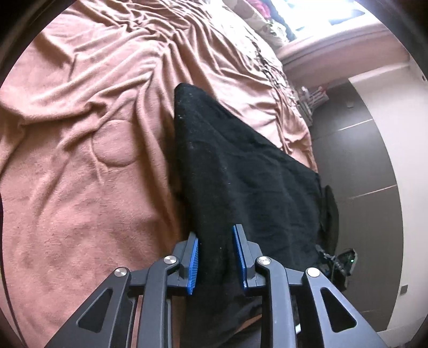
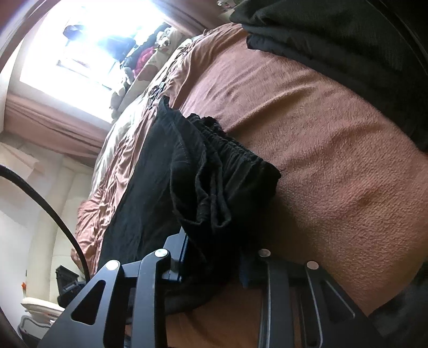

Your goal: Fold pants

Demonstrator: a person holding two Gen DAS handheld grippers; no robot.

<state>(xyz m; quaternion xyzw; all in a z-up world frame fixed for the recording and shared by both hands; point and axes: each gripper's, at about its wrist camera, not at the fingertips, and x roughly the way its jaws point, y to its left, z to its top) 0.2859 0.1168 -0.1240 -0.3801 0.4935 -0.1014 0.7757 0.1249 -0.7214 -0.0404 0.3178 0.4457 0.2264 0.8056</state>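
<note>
Pants (image 1: 235, 166), black and flecked with lint, lie across the right half of a bed covered by a rumpled pinkish-brown blanket (image 1: 88, 139). In the left wrist view the fabric runs from the lower centre of the frame up to a blunt end near the middle. The left gripper (image 1: 215, 257) has its blue-padded fingers (image 1: 193, 265) set narrow, with a fold of the black cloth between them and the pads pressing on it from both sides.

In the right wrist view the gathered elastic waistband (image 2: 230, 150) bunches in the centre of the frame, and the right gripper (image 2: 214, 257) is closed on that bunch; one finger is partly buried under the fabric at lower centre.

The blanket is heavily creased toward the upper part of the left wrist view, with a round embossed mark (image 1: 113, 146) left of centre. At the far end of the bed, upper right of that view, patterned pillows (image 1: 256, 18) sit below a bright window (image 2: 88, 48). A dark tiled floor (image 1: 355, 166) and a pale wall (image 1: 412, 128) fill the right edge. In the right wrist view a folded dark garment (image 2: 334, 34) rests on the blanket at the upper right, and a black cable (image 2: 48, 208) arcs across the lower left.
</note>
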